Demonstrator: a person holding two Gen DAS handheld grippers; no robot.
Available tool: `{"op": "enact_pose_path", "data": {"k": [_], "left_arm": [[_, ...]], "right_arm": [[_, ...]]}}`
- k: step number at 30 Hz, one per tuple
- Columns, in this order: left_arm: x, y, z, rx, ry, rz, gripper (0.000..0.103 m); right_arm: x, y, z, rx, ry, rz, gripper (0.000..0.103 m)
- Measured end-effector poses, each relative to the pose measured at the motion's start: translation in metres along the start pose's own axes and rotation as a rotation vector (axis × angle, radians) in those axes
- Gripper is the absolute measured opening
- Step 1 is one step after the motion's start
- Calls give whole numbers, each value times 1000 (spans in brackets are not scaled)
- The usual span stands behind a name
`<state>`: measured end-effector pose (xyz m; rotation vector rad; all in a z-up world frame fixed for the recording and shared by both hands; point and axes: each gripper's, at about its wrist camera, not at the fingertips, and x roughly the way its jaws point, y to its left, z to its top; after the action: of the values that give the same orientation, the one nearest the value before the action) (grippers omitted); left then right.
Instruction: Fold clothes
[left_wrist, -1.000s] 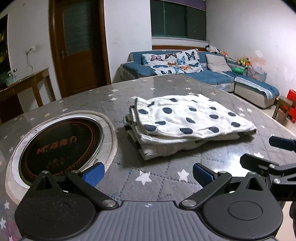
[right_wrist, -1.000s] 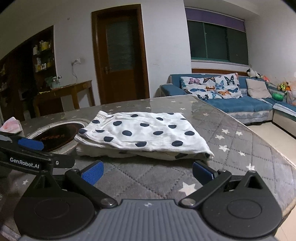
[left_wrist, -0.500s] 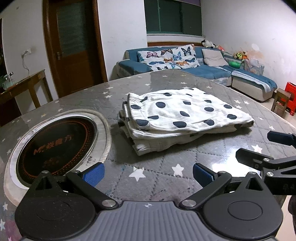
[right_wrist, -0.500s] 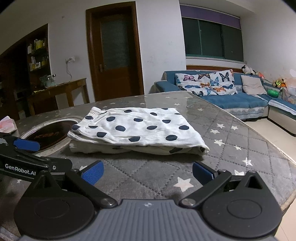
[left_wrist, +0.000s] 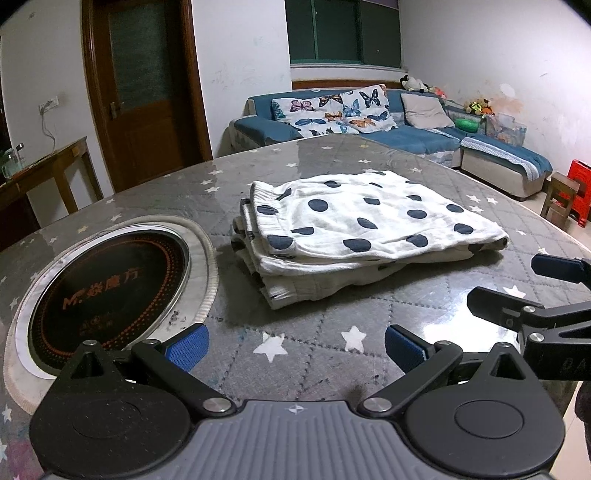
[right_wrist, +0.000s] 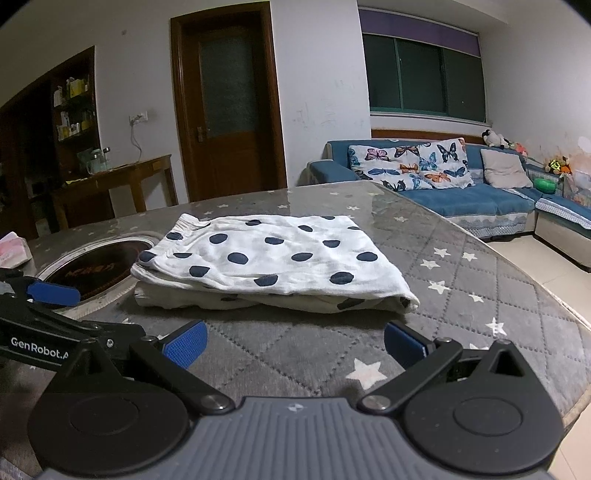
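The spotted garment (left_wrist: 365, 229) lies folded on the desk (left_wrist: 325, 332), both the left hand-held gripper (left_wrist: 295, 345) and right hand-held gripper (right_wrist: 293, 341) wide and empty, so folding looks finished; next likely fetch another piece.

Soft cotton-like folded clothes (left_wrist: 354, 225) on glossy table (left_wrist: 332, 155).

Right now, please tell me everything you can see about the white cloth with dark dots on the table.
The polka-dot garment is white, soft-looking fabric with dark blue dots. It lies folded flat in several layers, a gathered waistband edge facing the round cooktop set into the table. It rests on the grey, star-patterned tabletop beside the cooktop. Neither the left gripper nor the right gripper touches it; both are open, short of it.
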<state>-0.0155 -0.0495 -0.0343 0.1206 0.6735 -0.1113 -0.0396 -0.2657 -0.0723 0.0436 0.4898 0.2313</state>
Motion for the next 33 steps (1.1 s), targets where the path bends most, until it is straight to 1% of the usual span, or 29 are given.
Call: {"op": "enact_pose_path", "data": {"k": [33], "left_arm": [[4,-5,-3,4,30,-3,103]], "right_arm": [[4,-2,-3,23,21,9,103]]}}
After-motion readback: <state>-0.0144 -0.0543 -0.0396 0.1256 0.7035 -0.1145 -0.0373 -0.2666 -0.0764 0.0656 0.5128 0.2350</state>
